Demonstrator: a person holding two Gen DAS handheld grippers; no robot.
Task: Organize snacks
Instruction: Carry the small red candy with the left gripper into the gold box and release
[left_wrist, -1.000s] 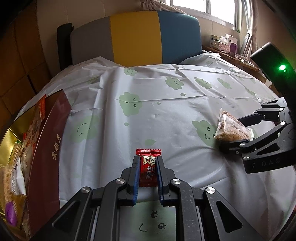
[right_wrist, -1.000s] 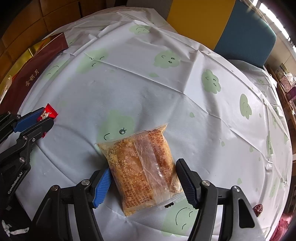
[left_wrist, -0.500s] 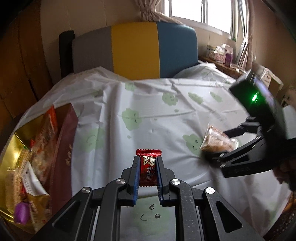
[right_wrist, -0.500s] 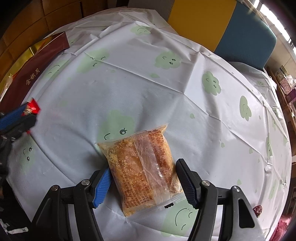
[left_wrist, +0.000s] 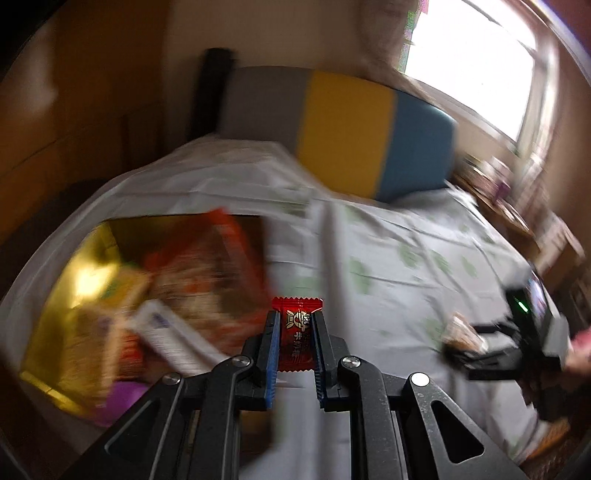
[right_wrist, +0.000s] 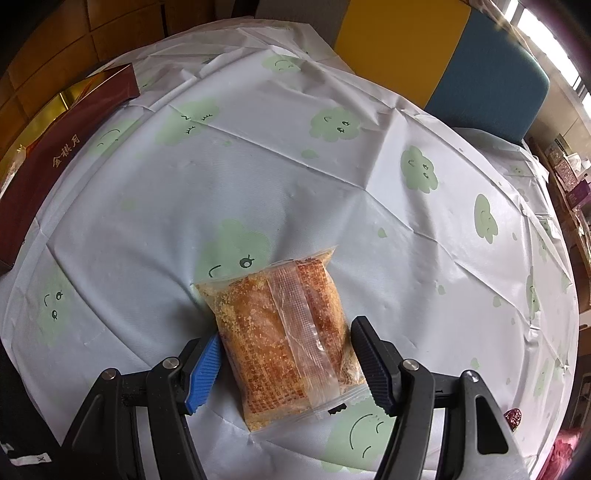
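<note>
Lying between the right hand-held gripper (right_wrist: 286, 363) fingers: pastry packet (right_wrist: 286, 339).

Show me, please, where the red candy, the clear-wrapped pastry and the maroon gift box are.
red candy (left_wrist: 297, 334): left wrist view, middle of the wrapper.
clear-wrapped pastry (right_wrist: 284, 332): right wrist view, centre seam of the bag.
maroon gift box (right_wrist: 55, 155): right wrist view, lettered side wall.
</note>
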